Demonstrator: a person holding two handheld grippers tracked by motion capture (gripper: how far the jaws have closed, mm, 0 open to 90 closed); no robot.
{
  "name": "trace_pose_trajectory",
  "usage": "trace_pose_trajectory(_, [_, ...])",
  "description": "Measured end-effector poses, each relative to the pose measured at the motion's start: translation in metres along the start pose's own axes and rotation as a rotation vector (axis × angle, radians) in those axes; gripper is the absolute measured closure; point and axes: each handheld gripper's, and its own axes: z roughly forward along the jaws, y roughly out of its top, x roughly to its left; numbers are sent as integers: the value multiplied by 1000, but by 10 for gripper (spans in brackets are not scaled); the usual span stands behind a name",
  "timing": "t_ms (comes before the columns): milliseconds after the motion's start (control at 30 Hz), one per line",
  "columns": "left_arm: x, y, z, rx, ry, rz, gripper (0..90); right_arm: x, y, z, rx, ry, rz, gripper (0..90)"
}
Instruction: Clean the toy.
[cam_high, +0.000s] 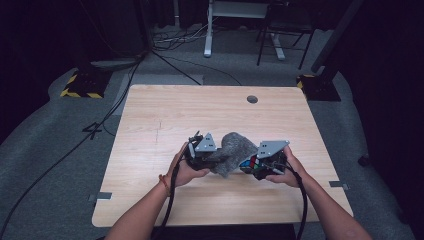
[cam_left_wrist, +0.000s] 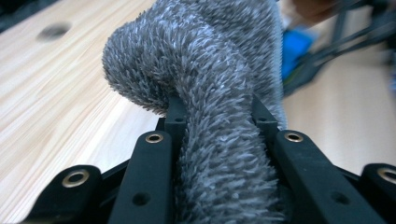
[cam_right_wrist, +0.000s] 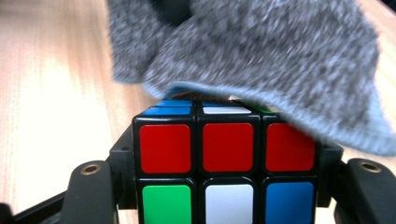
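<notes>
Room: dark, grey carpet, black cables (cam_high: 75, 145) trailing across floor, desk legs (cam_high: 208, 30) at far side.
Surface: pale wooden table (cam_high: 165, 115), round hole (cam_high: 252, 99) near far edge.
Left gripper (cam_high: 212, 159): held in left hand (cam_high: 187, 169), near middle of table toward near edge; grey three-cornered plate on top; jaws pressed together on grey cloth.
Grey cloth (cam_left_wrist: 205, 88): fuzzy, bunched into a thick fold between left jaws in left gripper view; spreads from there toward right gripper, hanging between both grippers in high view; light-blue hemmed edge draped over top of cube in right gripper view.
Right gripper (cam_high: 252, 166): held in right hand (cam_high: 285, 172), just beside left gripper; jaws pinching cube from both sides.
Cube (cam_right_wrist: 229, 158): coloured puzzle cube, black frame; facing side shows three red tiles across, then green, white, blue below; blue and white tiles on top, partly under cloth.
Cloth and cube: touching, cloth on top.
Forearms: entering from near edge, red band (cam_high: 164, 182) on left wrist.
</notes>
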Motion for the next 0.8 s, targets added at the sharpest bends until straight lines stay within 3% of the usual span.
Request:
trace_pose_trajectory(67, [-16,13,1,-17,-30,61,693,0,2,2,-2,1,-6,335])
trace_pose_trajectory(100, [-20,16,3,0,-20,75,694,1,3,3,-5,1,-3,335])
trace_pose_trajectory(167, [-20,16,5,17,-1,75,694,1,4,3,-8,3,-5,335])
trace_pose_trajectory(267, [-10,10,7,21,-1,10,698,2,4,2,-28,1,-3,335])
trace_pose_trajectory(400, [-5,-1,15,100,43,38,702,2,7,-7,-79,1,2,335])
trace_pose_trajectory(533, [-7,-8,30,176,43,60,701,0,11,-16,-133,2,18,335])
trace_pose_trajectory(633, [-7,-7,31,165,33,54,701,0,11,-18,-139,3,20,335])
trace_pose_trajectory(733, [-4,0,14,89,16,34,701,0,8,-15,-111,2,16,335])
trace_pose_trajectory(767, [-4,0,14,89,16,34,701,0,8,-15,-111,2,16,335])
trace_pose_trajectory(800, [-5,5,4,44,20,33,700,0,7,-13,-107,6,22,335])
